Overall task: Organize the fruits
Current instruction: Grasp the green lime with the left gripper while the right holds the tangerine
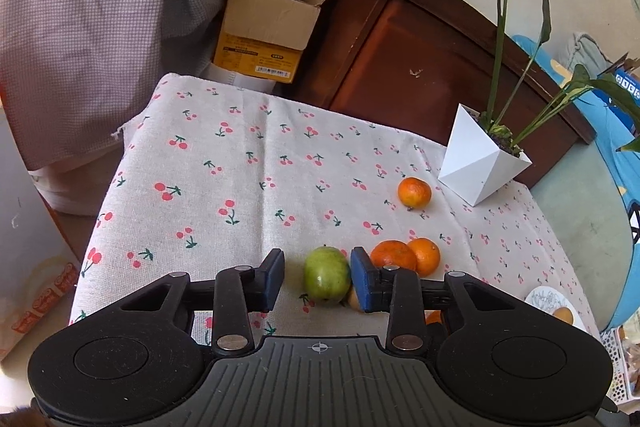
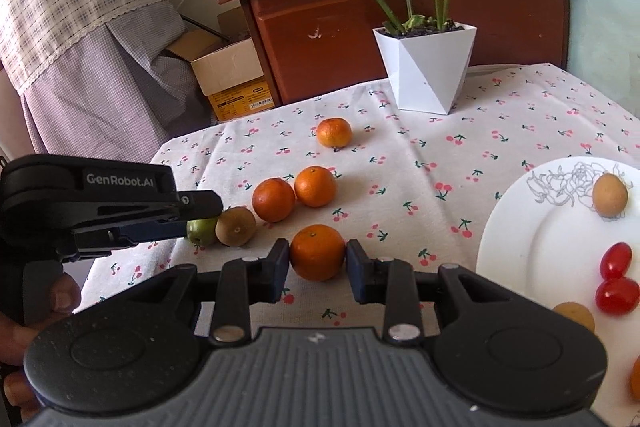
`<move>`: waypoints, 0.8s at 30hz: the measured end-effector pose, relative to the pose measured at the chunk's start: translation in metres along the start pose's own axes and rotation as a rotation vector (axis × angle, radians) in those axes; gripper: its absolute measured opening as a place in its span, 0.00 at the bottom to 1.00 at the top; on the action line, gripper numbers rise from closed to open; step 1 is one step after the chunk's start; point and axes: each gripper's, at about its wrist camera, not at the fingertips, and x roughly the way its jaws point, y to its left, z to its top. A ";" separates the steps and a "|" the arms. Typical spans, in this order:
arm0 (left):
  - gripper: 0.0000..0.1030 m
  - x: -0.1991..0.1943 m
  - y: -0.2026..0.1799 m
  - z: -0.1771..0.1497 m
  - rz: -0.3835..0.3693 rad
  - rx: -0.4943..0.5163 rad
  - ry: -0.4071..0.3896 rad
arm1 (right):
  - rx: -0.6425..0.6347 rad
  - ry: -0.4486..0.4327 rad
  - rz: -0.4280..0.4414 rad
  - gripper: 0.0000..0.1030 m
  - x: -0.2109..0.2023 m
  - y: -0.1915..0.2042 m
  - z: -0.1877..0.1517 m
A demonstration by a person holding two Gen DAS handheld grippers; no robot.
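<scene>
A green fruit [image 1: 326, 273] lies on the cherry-print tablecloth [image 1: 240, 187] between the jaws of my left gripper [image 1: 318, 279]. The right pad touches it, while a gap shows at the left pad, so that gripper is open. From the right wrist view, the left gripper [image 2: 200, 215] reaches in from the left over the green fruit [image 2: 200, 229], next to a brown kiwi-like fruit [image 2: 236, 226]. My right gripper [image 2: 318, 263] is shut on an orange [image 2: 317, 251], with both pads against its sides. Two oranges [image 2: 274, 199] sit together behind it, and one orange [image 2: 334, 132] lies farther back.
A white plate [image 2: 520, 227] at the right holds brown fruits [image 2: 609, 195] and two cherry tomatoes [image 2: 616, 259]. A white faceted planter [image 2: 426, 71] stands at the back of the table. A wooden cabinet [image 1: 400, 47] and a cardboard box [image 1: 268, 27] lie beyond. A hand [image 2: 60, 295] grips the left tool.
</scene>
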 end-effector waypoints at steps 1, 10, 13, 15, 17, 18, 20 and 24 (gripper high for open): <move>0.33 0.000 0.001 0.001 -0.002 -0.008 0.004 | 0.003 0.000 0.000 0.30 0.000 -0.001 0.000; 0.32 0.003 -0.016 -0.006 0.025 0.142 0.014 | 0.007 -0.001 -0.001 0.30 0.000 -0.001 0.000; 0.32 0.005 -0.018 -0.009 0.033 0.158 -0.003 | 0.013 -0.002 -0.001 0.30 0.000 -0.002 -0.001; 0.29 0.005 -0.020 -0.010 0.043 0.182 -0.011 | 0.014 -0.002 -0.001 0.30 -0.001 -0.002 -0.001; 0.23 0.005 -0.021 -0.011 0.037 0.193 -0.011 | 0.013 -0.002 -0.003 0.30 -0.001 -0.002 -0.001; 0.23 0.005 -0.021 -0.011 0.032 0.186 -0.009 | 0.013 -0.003 -0.005 0.30 -0.001 -0.002 -0.001; 0.23 0.004 -0.020 -0.011 0.027 0.171 -0.009 | 0.013 -0.003 -0.009 0.30 -0.001 -0.003 -0.001; 0.23 0.002 -0.020 -0.010 0.030 0.163 -0.008 | 0.021 -0.006 -0.012 0.30 -0.004 -0.004 0.000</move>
